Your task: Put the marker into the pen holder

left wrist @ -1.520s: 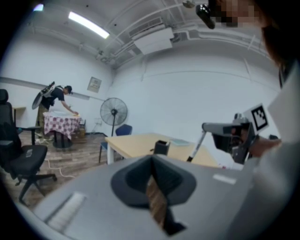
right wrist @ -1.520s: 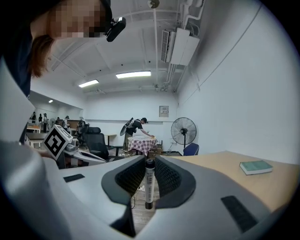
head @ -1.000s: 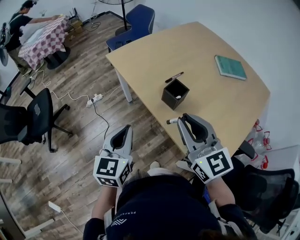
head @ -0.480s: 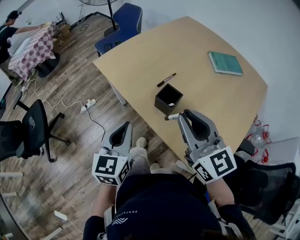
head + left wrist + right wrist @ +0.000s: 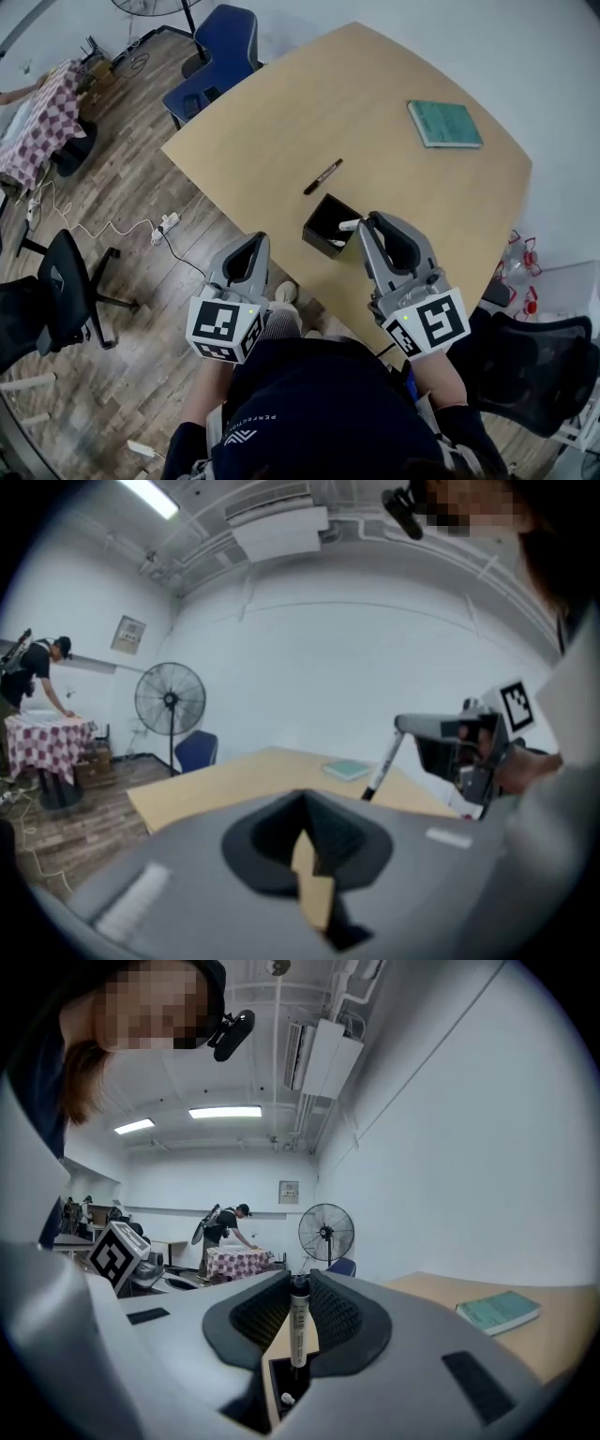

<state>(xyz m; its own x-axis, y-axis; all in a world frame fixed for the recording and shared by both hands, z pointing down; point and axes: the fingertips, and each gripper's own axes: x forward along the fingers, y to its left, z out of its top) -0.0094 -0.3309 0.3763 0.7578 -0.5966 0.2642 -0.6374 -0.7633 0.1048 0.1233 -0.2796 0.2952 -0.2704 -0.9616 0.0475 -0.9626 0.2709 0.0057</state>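
Note:
A black square pen holder (image 5: 330,225) stands near the front edge of the wooden table (image 5: 403,187). My right gripper (image 5: 364,225) is shut on a white marker (image 5: 349,225), whose end hangs over the holder's opening. In the right gripper view the marker (image 5: 299,1330) stands upright between the jaws, with the holder (image 5: 284,1384) right below. My left gripper (image 5: 251,244) is shut and empty, off the table's edge to the holder's left. In the left gripper view, the right gripper (image 5: 455,747) and its marker (image 5: 381,771) show at the right.
A black marker (image 5: 322,176) lies on the table just beyond the holder. A green book (image 5: 443,124) sits at the far right. A blue chair (image 5: 214,56) stands behind the table, a black office chair (image 5: 56,300) on the floor at left. A person works at a checkered table (image 5: 234,1260).
My right gripper has carried the white marker forward, from short of the holder to over its opening. The left gripper has kept its place beside me.

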